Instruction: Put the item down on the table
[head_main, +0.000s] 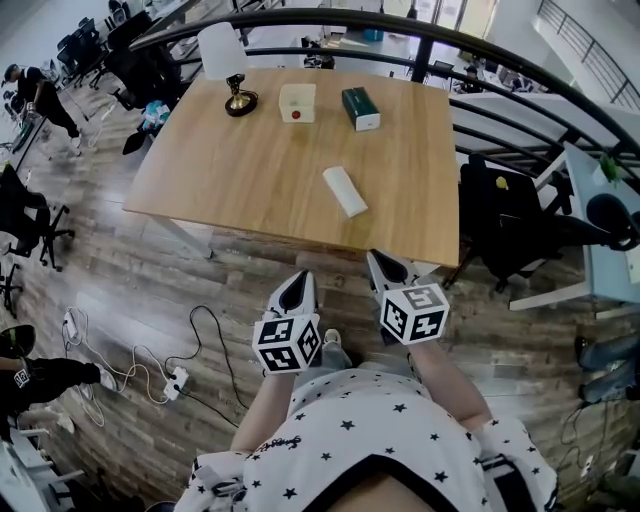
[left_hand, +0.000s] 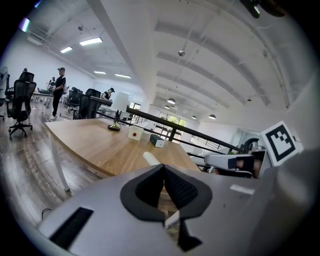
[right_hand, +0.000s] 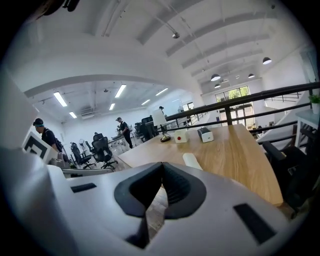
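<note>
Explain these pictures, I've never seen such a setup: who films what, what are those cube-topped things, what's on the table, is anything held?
No robot: a person holds a tool in each hand, the left tool and the right tool; the marked cubes belong to them. The downward picture comes from a head camera, the other two from a camera on each tool. On the table stand a lamp, a white box and a dark green box; a white tube lies nearer. Both tools are shut and empty.
</note>
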